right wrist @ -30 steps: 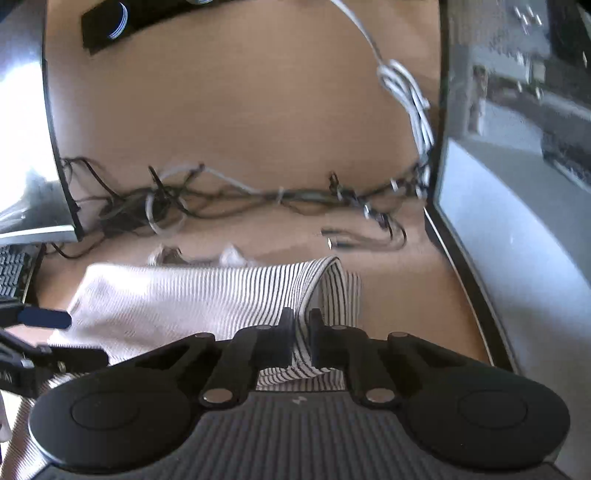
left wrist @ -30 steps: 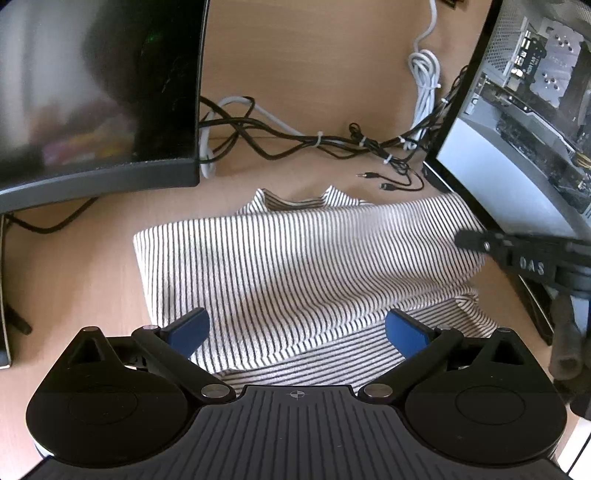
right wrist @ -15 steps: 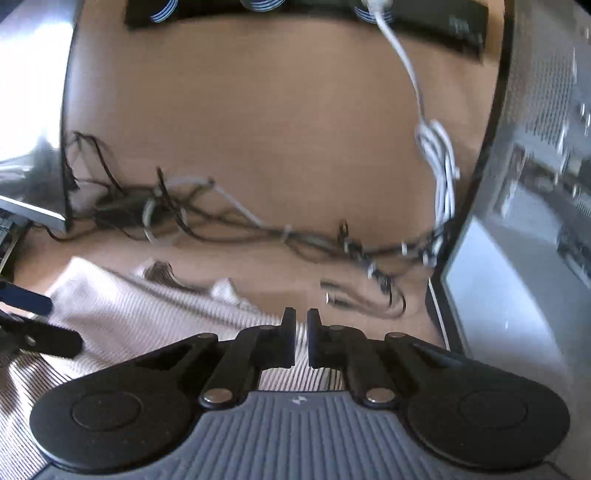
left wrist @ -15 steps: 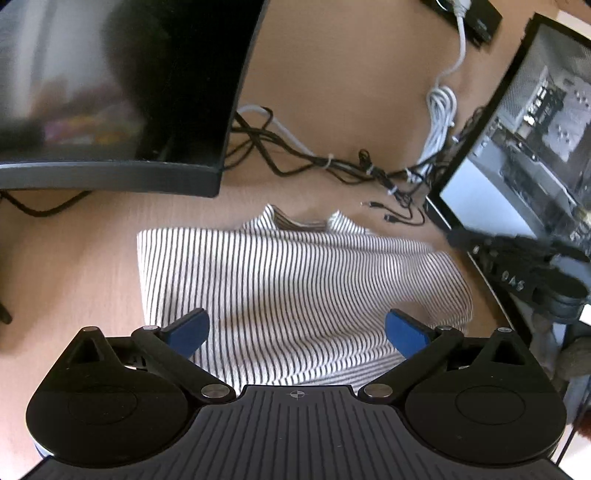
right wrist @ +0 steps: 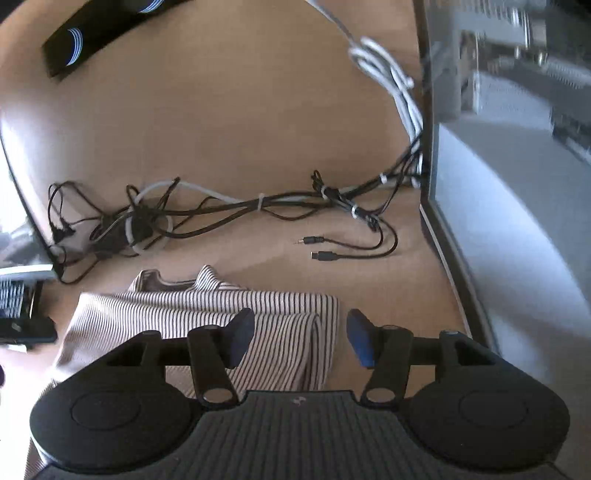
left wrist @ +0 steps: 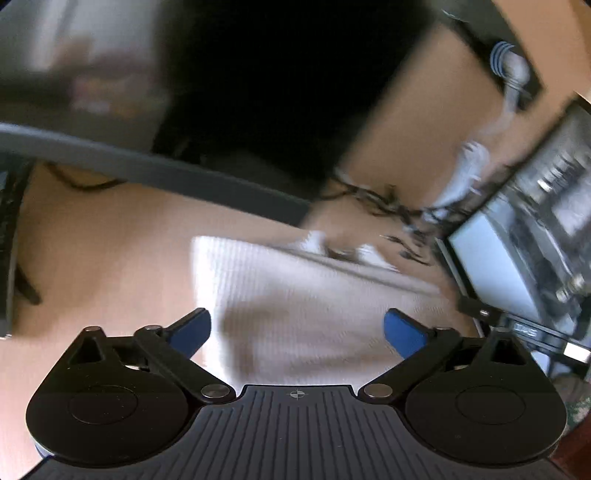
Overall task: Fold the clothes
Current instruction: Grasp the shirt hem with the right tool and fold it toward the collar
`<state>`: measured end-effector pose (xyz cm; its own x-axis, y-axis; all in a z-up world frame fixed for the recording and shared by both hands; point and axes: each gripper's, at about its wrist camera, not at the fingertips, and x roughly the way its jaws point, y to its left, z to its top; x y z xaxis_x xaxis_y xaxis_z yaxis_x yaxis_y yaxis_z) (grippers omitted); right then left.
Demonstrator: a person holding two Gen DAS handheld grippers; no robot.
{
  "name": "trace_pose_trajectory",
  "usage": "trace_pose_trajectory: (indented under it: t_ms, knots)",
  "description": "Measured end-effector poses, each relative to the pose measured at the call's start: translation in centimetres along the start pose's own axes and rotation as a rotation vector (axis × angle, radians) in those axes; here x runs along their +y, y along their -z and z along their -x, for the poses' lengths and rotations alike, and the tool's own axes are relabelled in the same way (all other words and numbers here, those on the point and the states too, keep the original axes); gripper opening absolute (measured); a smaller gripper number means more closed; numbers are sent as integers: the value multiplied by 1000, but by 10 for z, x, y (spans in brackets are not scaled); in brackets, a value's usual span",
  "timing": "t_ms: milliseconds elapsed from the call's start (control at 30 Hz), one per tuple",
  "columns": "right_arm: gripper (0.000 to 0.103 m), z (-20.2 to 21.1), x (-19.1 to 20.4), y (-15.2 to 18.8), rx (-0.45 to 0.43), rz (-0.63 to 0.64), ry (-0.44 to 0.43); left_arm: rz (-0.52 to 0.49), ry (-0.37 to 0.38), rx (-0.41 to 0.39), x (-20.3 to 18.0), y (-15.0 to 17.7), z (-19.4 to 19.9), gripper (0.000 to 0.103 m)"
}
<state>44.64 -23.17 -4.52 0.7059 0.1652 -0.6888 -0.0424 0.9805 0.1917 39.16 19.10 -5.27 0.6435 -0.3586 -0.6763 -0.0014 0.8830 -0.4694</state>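
A black-and-white striped shirt (right wrist: 207, 314) lies folded on the wooden desk (right wrist: 221, 110), collar toward the cables. In the blurred left wrist view the shirt (left wrist: 303, 295) shows as a pale rectangle ahead of my left gripper (left wrist: 297, 330), which stands open above its near edge with nothing between the blue pads. My right gripper (right wrist: 301, 338) is open over the shirt's folded right edge, its left finger (right wrist: 240, 338) over the cloth and its right finger (right wrist: 360, 341) over bare desk. The right gripper (left wrist: 517, 328) shows dimly at the right of the left wrist view.
A tangle of black and white cables (right wrist: 229, 210) lies behind the shirt, with two loose plugs (right wrist: 321, 249). A dark monitor (left wrist: 221, 92) stands at back left, a computer case (right wrist: 517, 184) at right, a keyboard (right wrist: 14, 295) at far left, a black box (right wrist: 99, 33) on the wall.
My right gripper has opened and let go of the shirt's right edge, which now lies folded. My left gripper swung up and left, still open; its view is blurred by motion.
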Motion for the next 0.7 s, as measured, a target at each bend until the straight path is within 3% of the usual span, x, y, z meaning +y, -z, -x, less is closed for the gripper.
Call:
trace_pose_trajectory:
  t_ms: [133,300,433,500,533,567,600,633,700]
  knots:
    - [61,-22,-5,-6,53,-17,-5,22,-25,21,13,-8,-15,82]
    - [67,-41,-7,-9,89,-29,-22,0,-29,36,11,-13,-33,88]
    - [73,-62,-4,-12,126,-57,-103,-31,-13,16,7,-14,-39,92]
    - [72,-68,5,-15,135,-30,-157,-58,-10,9,2,-14,-43,91]
    - [64,-72,10,-17,144,-10,-186,-72,-14,4,-1,-14,-45,89]
    - [48,-75,16,-19,151,11,-211,-85,-28,-5,-3,-13,-45,76]
    - [41,-77,22,-20,156,40,-214,-95,-51,-14,-4,-13,-45,62]
    - [33,-79,28,-21,160,70,-217,-106,-74,-23,-6,-12,-45,55]
    - [30,-76,40,-22,144,140,-206,-108,-98,-34,-7,-10,-43,31]
